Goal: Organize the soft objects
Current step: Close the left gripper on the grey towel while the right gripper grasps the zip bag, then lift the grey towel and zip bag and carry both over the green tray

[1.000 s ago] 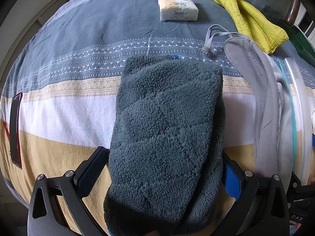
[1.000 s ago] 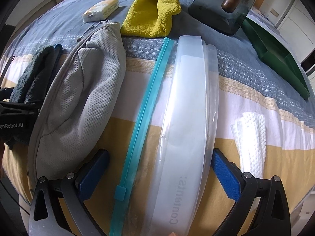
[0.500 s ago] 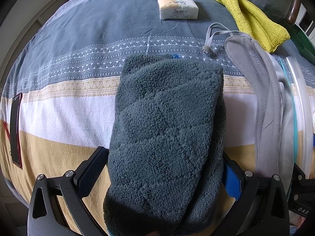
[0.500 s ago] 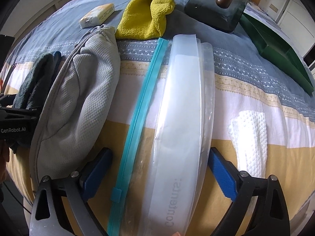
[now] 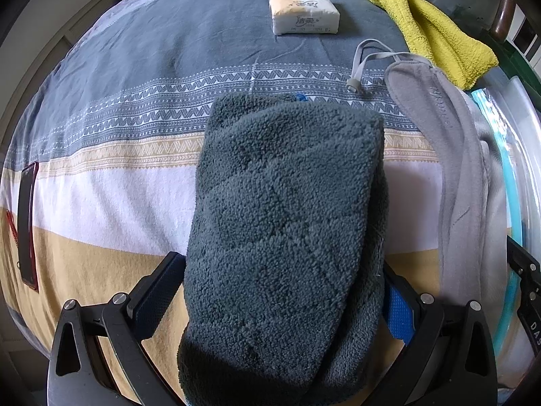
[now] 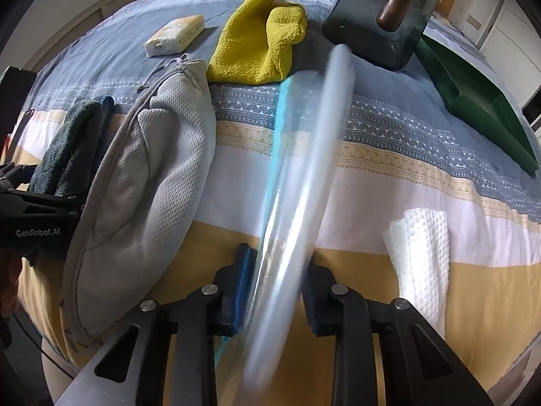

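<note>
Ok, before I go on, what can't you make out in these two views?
- Left wrist view: the dark towel hides the left tool's pad faces, so contact is unclear.
- Right wrist view: the clear zip bag between the closing right tool is motion-blurred; its opening and printing are unreadable.
- Right wrist view: the dark box is cut off by the top edge.

On the striped bedspread (image 5: 135, 108) the views show one dark teal plush towel (image 5: 287, 223), one grey mesh pouch (image 6: 142, 182), one clear zip bag (image 6: 304, 176) with a teal seal strip, one yellow cloth (image 6: 257, 50), one pack of tissues (image 5: 302, 10), one folded white paper towel (image 6: 422, 257), one dark glass container (image 6: 375, 17), one green tray (image 6: 480, 101) and one dark phone (image 5: 27, 223) at the bed's edge. Two grippers are counted, one per view.
</note>
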